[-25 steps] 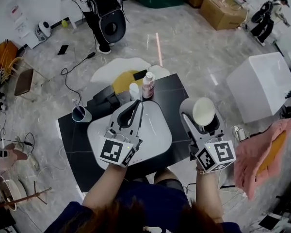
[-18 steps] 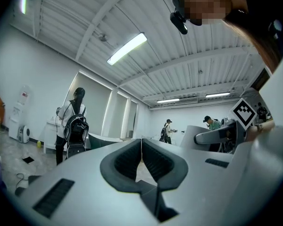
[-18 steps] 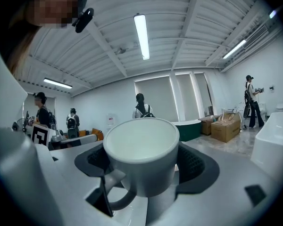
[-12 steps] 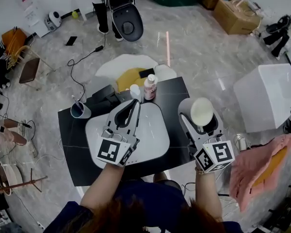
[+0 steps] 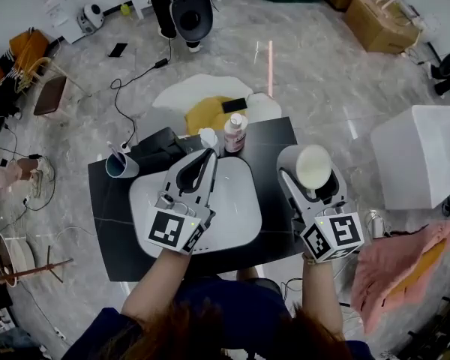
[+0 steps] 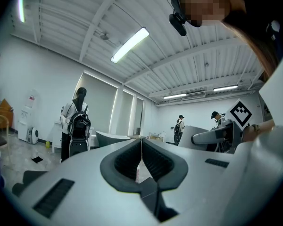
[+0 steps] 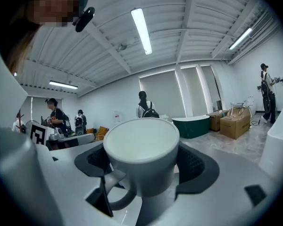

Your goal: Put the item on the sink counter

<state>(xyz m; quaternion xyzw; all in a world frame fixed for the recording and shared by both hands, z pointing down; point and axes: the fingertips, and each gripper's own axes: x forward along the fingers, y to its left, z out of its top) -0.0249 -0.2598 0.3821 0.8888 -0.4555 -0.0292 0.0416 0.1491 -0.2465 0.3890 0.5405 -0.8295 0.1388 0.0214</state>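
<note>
A white mug [image 5: 313,168] sits between the jaws of my right gripper [image 5: 313,174], which is shut on it above the right end of the black sink counter [image 5: 274,147]. In the right gripper view the mug [image 7: 142,155] stands upright, handle toward the camera, with the dark pads [image 7: 198,166] pressed to its sides. My left gripper [image 5: 212,156] hovers over the white basin [image 5: 236,205]. Its jaws are shut with nothing between them, as the left gripper view [image 6: 141,141] also shows.
At the back of the counter stand a pink-labelled bottle [image 5: 234,133], a small white bottle [image 5: 208,139], a black box [image 5: 159,147] and a cup holding a toothbrush [image 5: 120,165]. A white cabinet [image 5: 424,154] and a pink towel [image 5: 396,262] are to the right.
The head view has drifted, so the counter sits slightly higher and more central. Both grippers keep their places over the basin and counter, and the mug stays in the right one.
</note>
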